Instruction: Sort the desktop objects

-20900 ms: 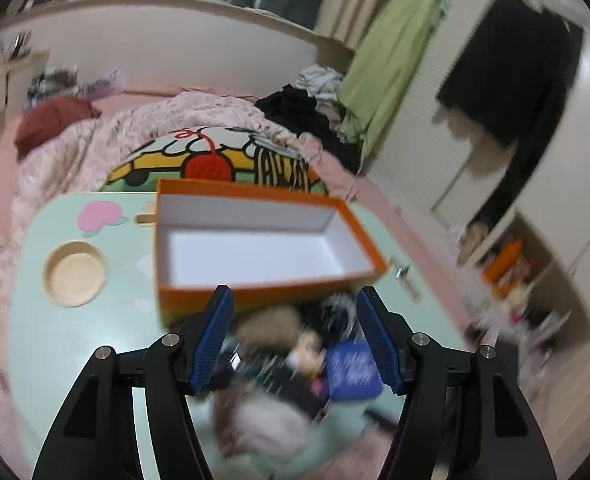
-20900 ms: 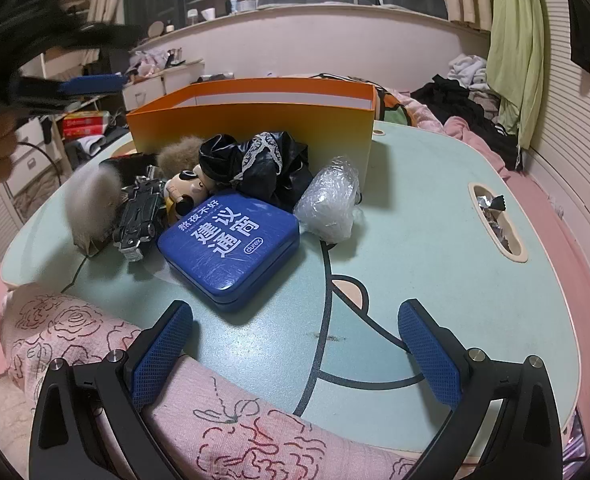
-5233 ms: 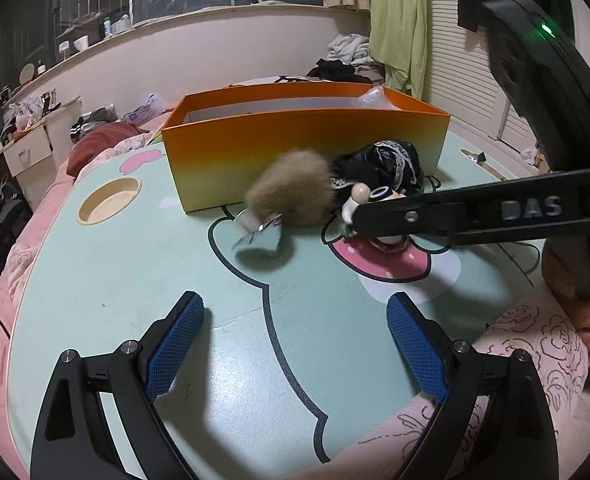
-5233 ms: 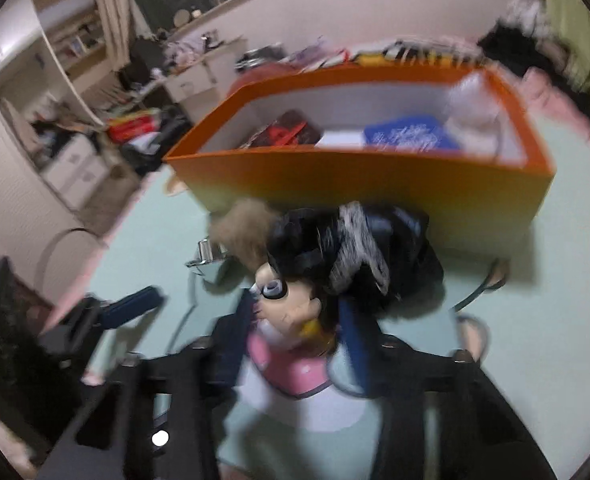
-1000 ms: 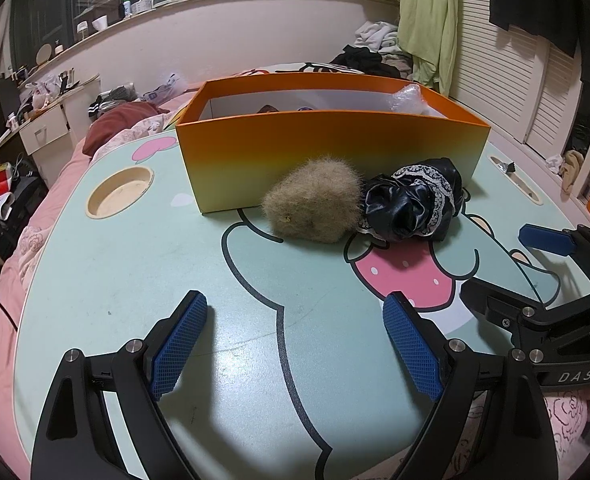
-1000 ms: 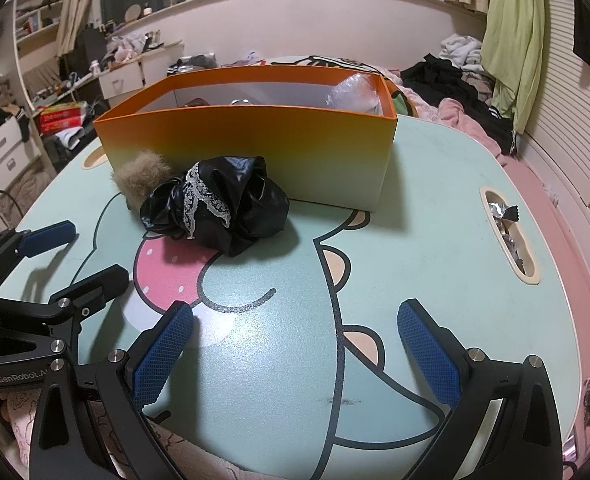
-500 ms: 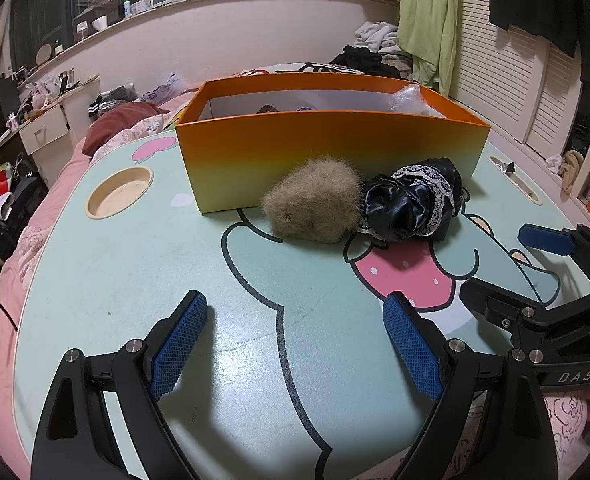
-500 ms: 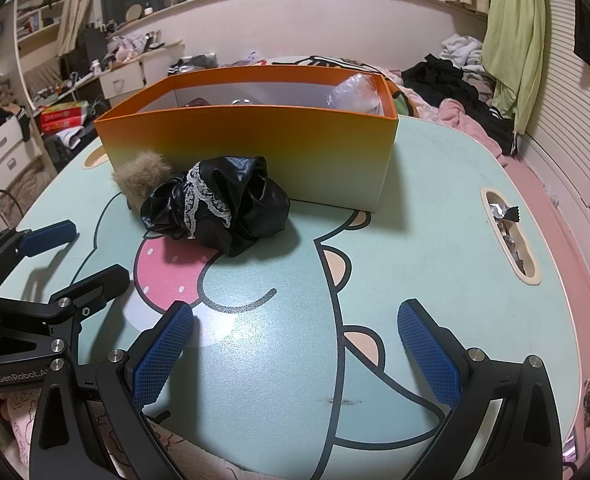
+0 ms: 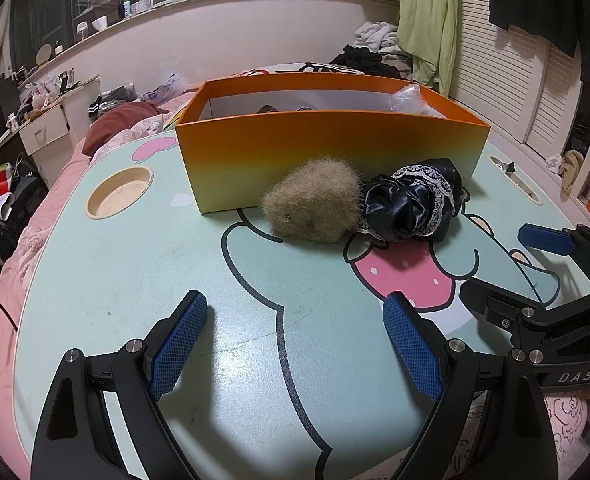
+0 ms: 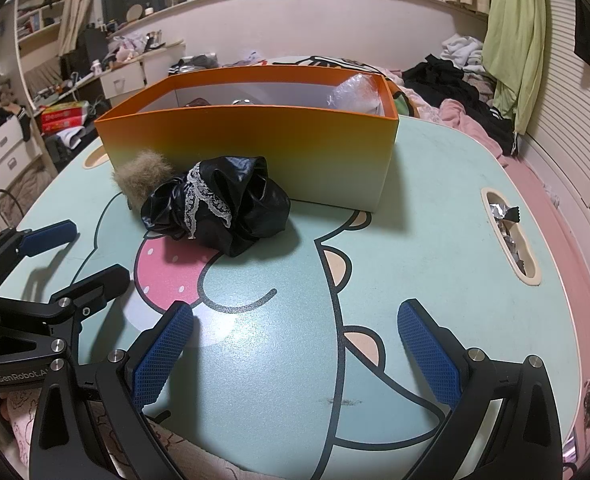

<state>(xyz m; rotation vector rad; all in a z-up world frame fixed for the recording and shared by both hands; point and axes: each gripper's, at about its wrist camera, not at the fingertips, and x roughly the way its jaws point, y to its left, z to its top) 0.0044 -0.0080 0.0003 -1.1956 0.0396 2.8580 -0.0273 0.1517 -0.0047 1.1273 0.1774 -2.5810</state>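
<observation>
The letters "DAS" are read in pale print on the black body of the right tongs (image 9: 533, 264), and "GenRobot.A", cut off at the edge, on the body of the left tongs (image 10: 77, 252). No other writing can be made out.

The tabletop (image 9: 115, 280) is seen as a smooth, glossy mint-green surface printed with a black-lined cartoon face and a pink speckled patch; a round recess (image 9: 119, 192) is sunk into it at one side and a long slot (image 10: 509, 236), holding crumpled foil, at the other. A rectangular cardboard box (image 9: 331, 152), orange fading to yellow outside and white inside, is stood on it, with crinkled clear plastic (image 10: 355, 92) showing over its rim.

Just in front of the box wall a rounded tan fur ball (image 9: 313, 202), fuzzy and bristly, is laid touching a crumpled bundle of shiny black fabric (image 9: 411, 204) edged with white lace.

Both tongs are held wide open with nothing between their blue, cross-hatched pads (image 9: 179, 344), low over the near edge of the tabletop and well apart from the two things.
</observation>
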